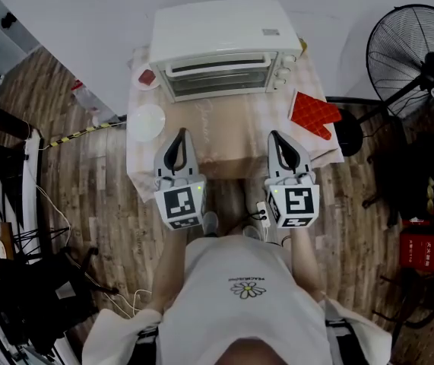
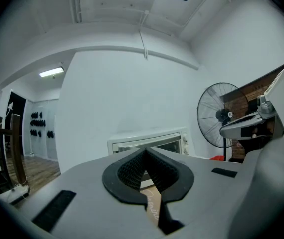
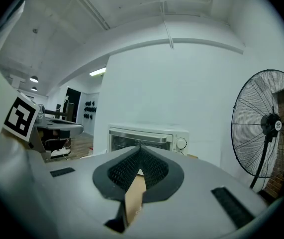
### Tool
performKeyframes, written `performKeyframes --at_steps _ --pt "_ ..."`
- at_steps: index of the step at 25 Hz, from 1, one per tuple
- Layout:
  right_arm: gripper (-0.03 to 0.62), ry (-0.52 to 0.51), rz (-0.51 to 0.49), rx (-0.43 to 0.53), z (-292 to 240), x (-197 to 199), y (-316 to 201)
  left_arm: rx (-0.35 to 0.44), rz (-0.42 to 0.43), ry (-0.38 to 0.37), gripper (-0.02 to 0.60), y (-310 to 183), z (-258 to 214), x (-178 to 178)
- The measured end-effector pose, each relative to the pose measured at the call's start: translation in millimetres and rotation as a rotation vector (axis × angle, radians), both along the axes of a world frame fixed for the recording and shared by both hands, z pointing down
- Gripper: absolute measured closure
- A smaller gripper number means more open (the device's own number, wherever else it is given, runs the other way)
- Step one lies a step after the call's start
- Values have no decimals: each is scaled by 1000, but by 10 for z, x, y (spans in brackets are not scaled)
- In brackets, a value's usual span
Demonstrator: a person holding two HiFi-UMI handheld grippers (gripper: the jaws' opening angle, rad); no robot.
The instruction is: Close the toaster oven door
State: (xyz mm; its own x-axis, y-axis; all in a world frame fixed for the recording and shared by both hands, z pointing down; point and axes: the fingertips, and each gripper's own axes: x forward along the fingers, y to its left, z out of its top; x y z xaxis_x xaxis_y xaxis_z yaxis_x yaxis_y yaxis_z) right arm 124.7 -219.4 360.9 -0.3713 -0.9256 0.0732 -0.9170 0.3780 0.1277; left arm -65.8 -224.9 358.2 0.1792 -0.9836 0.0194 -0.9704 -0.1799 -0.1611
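Observation:
A white toaster oven stands at the back of a small table, with its glass door upright against its front. My left gripper and right gripper hover side by side over the table's near edge, both pointing at the oven and well short of it. Both are shut with nothing between the pads. The left gripper view shows the oven just beyond my left gripper. In the right gripper view the oven and its knobs lie ahead of my right gripper.
A red oven mitt lies on the table's right side. A white plate and a small dish sit at the left. A black standing fan is on the floor at the right, with a red object nearer.

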Motion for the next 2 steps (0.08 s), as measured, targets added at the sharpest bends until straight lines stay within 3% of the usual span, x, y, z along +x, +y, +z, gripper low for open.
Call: performKeyframes --at_steps 2 --pt "583 1 4 -7 20 20 -2 2 -2 -6 568 0 -5 -8"
